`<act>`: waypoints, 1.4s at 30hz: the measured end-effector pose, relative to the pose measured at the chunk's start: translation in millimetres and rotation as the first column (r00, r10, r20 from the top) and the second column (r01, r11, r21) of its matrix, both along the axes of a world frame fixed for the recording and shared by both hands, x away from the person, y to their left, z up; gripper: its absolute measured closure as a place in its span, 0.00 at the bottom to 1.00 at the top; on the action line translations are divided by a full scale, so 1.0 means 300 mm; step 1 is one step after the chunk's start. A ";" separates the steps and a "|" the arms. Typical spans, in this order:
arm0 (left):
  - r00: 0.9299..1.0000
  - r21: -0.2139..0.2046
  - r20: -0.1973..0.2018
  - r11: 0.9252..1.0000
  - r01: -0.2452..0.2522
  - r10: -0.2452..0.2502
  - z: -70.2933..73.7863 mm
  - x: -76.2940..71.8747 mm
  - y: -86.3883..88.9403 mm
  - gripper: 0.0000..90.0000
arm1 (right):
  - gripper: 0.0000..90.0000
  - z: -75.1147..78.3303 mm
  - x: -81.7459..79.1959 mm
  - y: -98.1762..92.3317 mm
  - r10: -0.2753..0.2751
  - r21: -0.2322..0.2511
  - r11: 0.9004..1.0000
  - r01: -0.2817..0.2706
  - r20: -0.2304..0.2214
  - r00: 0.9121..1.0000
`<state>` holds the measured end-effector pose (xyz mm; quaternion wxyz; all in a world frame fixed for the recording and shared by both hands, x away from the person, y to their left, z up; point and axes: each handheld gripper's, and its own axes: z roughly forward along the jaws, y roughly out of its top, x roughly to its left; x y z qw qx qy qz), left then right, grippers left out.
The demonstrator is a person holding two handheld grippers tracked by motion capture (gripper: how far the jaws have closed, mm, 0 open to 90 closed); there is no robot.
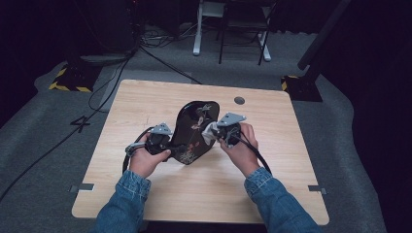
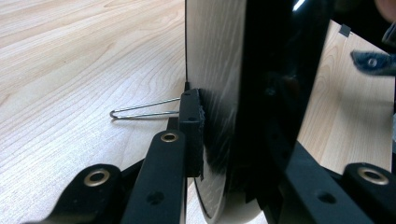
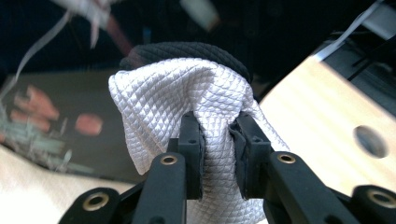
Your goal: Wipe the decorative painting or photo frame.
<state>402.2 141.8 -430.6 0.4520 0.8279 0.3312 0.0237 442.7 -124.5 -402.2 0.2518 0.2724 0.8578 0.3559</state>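
Claw on my left (image 1: pixel 167 145) clamps the upright glossy black lacquered plate (image 1: pixel 192 131); at its three o'clock, my right claw (image 1: pixel 217 132) pinches a white quilted cloth (image 3: pixel 187 98) over the wooden bench (image 1: pixel 145 102).

The plate (image 1: pixel 193 131) is glossy black with small reddish flowers and pale, thin stems painted on it, and its back is off-white. The cloth (image 3: pixel 187 98) is white with a fine diamond weave. The table (image 1: pixel 145 102) is light wood grain, and the sleeves (image 1: pixel 124 201) are blue denim.
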 end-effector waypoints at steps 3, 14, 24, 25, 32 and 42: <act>1.000 -0.003 0.000 1.000 0.001 -0.001 0.000 0.000 -0.003 0.87 | 0.84 0.033 0.013 -0.016 -0.013 0.024 1.000 0.012 0.016 1.000; 1.000 -0.006 -0.005 1.000 0.000 0.000 0.001 0.000 -0.007 0.86 | 0.84 -0.063 0.014 -0.029 -0.024 0.031 0.999 0.025 -0.042 0.999; 1.000 0.002 -0.008 1.000 -0.021 0.021 0.006 -0.002 -0.010 0.86 | 0.84 -0.174 -0.009 0.003 -0.008 -0.033 0.999 0.004 -0.100 0.995; 1.000 0.005 -0.009 1.000 -0.023 0.023 0.007 -0.002 -0.011 0.86 | 0.84 -0.179 -0.014 0.010 -0.002 -0.040 0.999 -0.002 -0.106 0.994; 1.000 0.007 -0.009 1.000 -0.029 0.029 0.008 -0.003 -0.013 0.87 | 0.83 -0.192 -0.068 0.074 0.049 -0.089 0.994 -0.058 -0.098 0.994; 0.999 0.014 -0.007 0.999 -0.045 0.045 0.009 -0.003 -0.010 0.88 | 0.84 -0.195 -0.142 0.153 0.156 -0.074 0.984 -0.164 -0.109 0.982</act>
